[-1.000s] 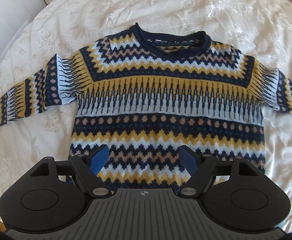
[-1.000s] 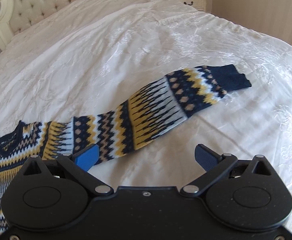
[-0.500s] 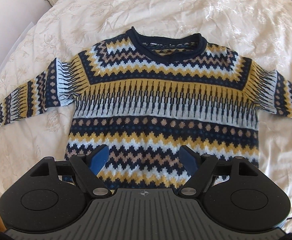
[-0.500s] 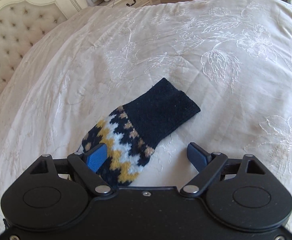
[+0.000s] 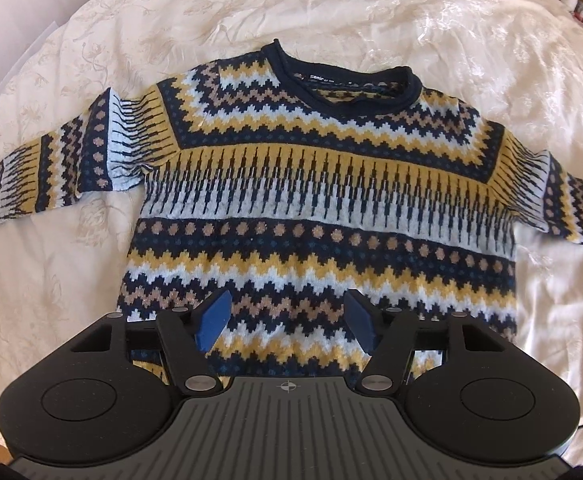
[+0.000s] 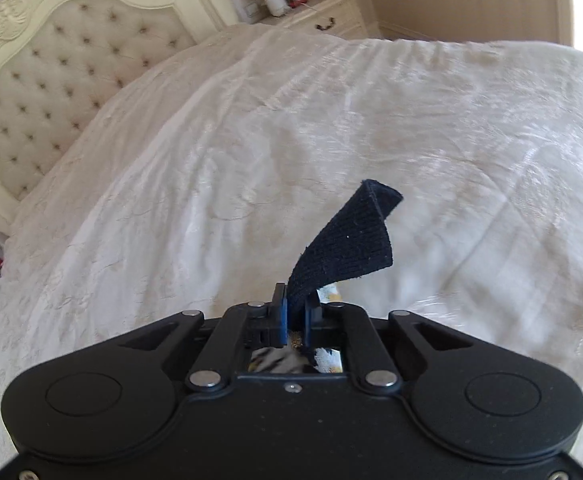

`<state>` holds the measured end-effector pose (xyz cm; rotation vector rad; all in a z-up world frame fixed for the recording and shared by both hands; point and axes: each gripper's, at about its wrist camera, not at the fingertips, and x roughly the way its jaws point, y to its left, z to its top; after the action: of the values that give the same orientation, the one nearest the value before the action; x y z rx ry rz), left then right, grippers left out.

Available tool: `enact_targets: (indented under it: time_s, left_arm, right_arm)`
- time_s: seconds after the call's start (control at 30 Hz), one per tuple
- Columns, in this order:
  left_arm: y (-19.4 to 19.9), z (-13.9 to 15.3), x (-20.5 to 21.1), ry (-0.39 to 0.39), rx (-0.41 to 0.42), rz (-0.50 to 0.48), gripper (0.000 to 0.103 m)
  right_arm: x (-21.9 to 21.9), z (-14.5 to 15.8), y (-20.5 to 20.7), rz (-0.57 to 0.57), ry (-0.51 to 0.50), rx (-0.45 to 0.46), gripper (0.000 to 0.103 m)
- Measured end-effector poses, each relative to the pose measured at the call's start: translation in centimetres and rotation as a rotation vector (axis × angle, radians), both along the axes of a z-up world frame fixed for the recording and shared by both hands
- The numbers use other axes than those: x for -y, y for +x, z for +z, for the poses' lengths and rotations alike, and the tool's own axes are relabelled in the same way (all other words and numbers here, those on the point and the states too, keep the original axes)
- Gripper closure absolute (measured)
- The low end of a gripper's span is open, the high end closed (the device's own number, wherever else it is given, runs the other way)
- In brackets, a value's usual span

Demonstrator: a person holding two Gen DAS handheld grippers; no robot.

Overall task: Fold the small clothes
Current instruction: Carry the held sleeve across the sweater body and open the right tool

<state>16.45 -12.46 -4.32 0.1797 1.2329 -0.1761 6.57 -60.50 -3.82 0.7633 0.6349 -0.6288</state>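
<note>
In the left wrist view, the patterned sweater (image 5: 323, 200) lies flat, front side up, on the white bedspread (image 5: 471, 20), both sleeves spread to the sides. The left gripper (image 5: 287, 322) hovers over the hem with its fingers wide apart, holding nothing.

In the right wrist view, the right gripper (image 6: 294, 316) is clamped on the navy cuff (image 6: 347, 244), which stands up limp. The knit looks soft and light (probably stretchy), so cuffs and hem seem the best places to take hold.
</note>
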Motion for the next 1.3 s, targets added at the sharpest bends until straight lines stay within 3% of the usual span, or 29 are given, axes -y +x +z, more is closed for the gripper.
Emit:
enact_targets:
  time_s: [0.2, 0.37, 0.6, 0.83, 0.97, 1.03, 1.07, 1.1, 1.3]
  left_arm:
    - [0.4, -0.4, -3.8, -0.067, 0.007, -0.01, 0.044]
    - [1.1, -0.3, -7.9, -0.058, 0.029, -0.011, 0.044]
    - [2.7, -0.4, -14.3, -0.049, 0.044, 0.029, 0.044]
    - [4.3, -1.2, -18.5, -0.045, 0.042, 0.074, 0.044]
    - [5.3, -1.6, -19.6, -0.078, 0.037, 0.083, 0.044]
    - [5.8, -1.8, -19.7, -0.098, 0.033, 0.087, 0.044]
    - [6.0, -2.0, -19.6, -0.107, 0.033, 0.087, 0.044]
    - [6.3, -2.0, -19.5, -0.112, 0.034, 0.087, 0.044]
    - [8.3, -2.3, -16.9, -0.137, 0.047, 0.048, 0.044]
  right_arm:
    - [-10.2, 4.2, 6.5, 0.227, -0.038, 0.086, 0.088]
    - [-19.8, 4.8, 12.1, 0.405, -0.018, 0.141, 0.088]
    - [-32.2, 1.5, 19.0, 0.608, 0.027, 0.115, 0.088]
    - [-42.3, -2.5, 22.2, 0.747, 0.026, 0.012, 0.087]
    - [-45.0, -4.3, 22.6, 0.819, 0.04, -0.022, 0.078]
    - [-45.2, -4.4, 21.9, 0.84, 0.039, -0.011, 0.062]
    - [-45.0, -4.3, 21.4, 0.844, 0.034, -0.002, 0.046]
    - [-44.8, -4.2, 21.2, 0.849, 0.029, 0.009, 0.039]
    - [-41.8, -3.9, 19.0, 0.824, -0.047, -0.037, 0.04]
